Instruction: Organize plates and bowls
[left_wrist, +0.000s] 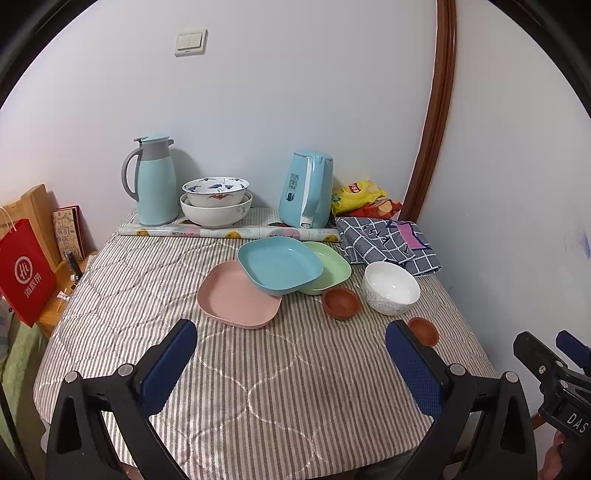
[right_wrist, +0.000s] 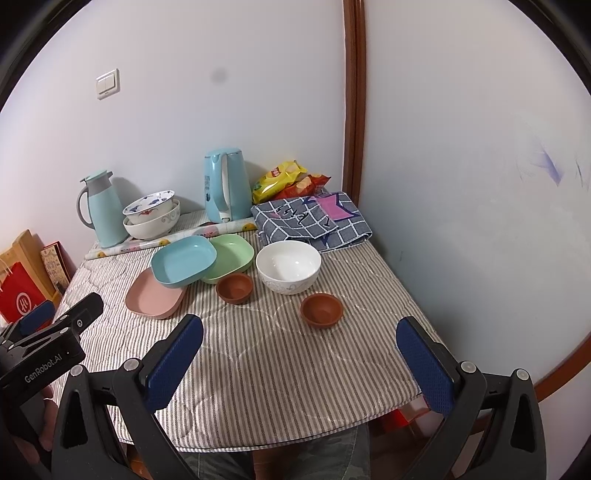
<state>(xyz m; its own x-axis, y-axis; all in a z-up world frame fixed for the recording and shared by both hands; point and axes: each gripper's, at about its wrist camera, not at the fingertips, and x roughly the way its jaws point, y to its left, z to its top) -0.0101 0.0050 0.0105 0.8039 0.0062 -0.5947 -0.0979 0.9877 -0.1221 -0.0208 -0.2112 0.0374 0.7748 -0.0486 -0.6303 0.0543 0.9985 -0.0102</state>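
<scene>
My left finger (left_wrist: 413, 369) hides the near edge of one small brown bowl (left_wrist: 424, 329). The blue plate (left_wrist: 279, 264) covers part of the pink plate (left_wrist: 236, 295) and green plate (left_wrist: 332, 267) beneath it. Print on the kettle (left_wrist: 306, 190) behind the blue plate is too small to read.

A grey-and-white striped tablecloth (right_wrist: 280, 354) carries a pink plate (right_wrist: 155, 297), a blue plate (right_wrist: 183, 266) and a green plate (right_wrist: 232, 258). At three o'clock from them sits a white bowl (right_wrist: 289, 266) (faint grey scrolls outside), with two terracotta-brown bowls (right_wrist: 234, 288) (right_wrist: 321, 309). Toward twelve o'clock: a pale-blue kettle (right_wrist: 226, 186), a blue-and-grey jug (right_wrist: 100, 210) and a navy checked cloth (right_wrist: 314, 221). Gripper pads (right_wrist: 177, 363) are dark blue.
</scene>
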